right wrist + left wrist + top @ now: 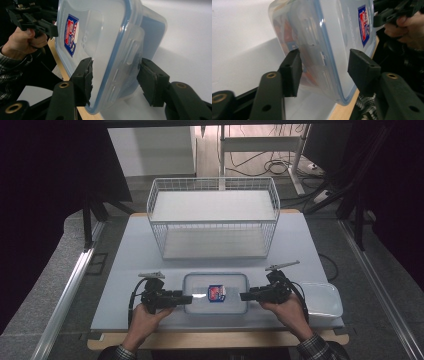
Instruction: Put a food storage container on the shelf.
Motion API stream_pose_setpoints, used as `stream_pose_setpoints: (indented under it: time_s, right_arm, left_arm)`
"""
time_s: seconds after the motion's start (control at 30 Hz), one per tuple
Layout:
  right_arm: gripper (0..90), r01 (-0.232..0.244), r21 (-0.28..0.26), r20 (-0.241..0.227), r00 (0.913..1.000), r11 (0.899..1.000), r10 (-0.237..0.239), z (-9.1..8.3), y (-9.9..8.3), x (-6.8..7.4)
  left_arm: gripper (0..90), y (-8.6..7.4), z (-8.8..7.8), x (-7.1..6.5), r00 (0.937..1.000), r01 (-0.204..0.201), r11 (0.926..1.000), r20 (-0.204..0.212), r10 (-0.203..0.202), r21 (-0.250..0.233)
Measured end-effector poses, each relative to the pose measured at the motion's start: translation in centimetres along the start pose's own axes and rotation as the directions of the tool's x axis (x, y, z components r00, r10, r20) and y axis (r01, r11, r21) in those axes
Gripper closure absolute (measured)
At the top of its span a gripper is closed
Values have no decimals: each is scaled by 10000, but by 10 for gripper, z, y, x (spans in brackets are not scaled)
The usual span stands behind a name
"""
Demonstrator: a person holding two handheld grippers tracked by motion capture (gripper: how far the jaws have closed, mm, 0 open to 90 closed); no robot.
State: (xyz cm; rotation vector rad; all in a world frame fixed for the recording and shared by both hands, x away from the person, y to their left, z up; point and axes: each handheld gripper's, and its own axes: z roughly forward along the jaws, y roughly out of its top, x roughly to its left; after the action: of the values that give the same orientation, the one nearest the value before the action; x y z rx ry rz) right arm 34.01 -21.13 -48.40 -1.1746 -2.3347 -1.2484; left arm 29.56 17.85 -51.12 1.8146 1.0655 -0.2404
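At the near edge of the pale blue table (pixel 125 270) we count one lidded container (pixel 216 292) — clear plastic, rectangular with rounded corners, a blue seal round the lid and one red-and-blue label on top. Two black grippers flank it: our left gripper (pixel 188 298) at its left end, our right gripper (pixel 243 296) at its right end. Each has its two jaws about half open astride a side latch; in the gripper views the pads stand close beside the plastic, and we cannot tell whether they press it. One white wire basket (pixel 213 217) stands behind, with two flat shelves. One second clear tub (pixel 322 298) — lidless, empty-looking — sits at the table's right corner.
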Motion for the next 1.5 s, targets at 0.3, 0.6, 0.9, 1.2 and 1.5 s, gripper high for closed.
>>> stream_pose_setpoints:
  time_s: [0.3,0.6,0.9,1.2,1.5]
  right_arm:
    - [501,378,-531,660,9972,9979,-343,0,0,12]
    - [501,970,-1189,775,9931,9882,-881,-13,9,20]
    - [501,1393,-1506,867,9881,9787,-1273,-23,27,26]
    - [501,1796,-1893,844,9825,9654,-1662,-34,51,33]
    - [501,2150,-2122,1040,9749,9533,-1967,-44,80,42]
  left_arm:
    - [512,2,-5,-5,9987,-179,9979,-490,148,-629]
    - [520,14,-13,-16,9976,-472,9940,-543,420,-988]
    - [523,32,-24,-25,9944,-816,9886,-775,721,-1267]
    - [523,59,-40,-36,9876,-1281,9809,-1097,1125,-1466]
    - [522,85,-51,-37,9870,-1374,9718,-1089,1181,-1916]
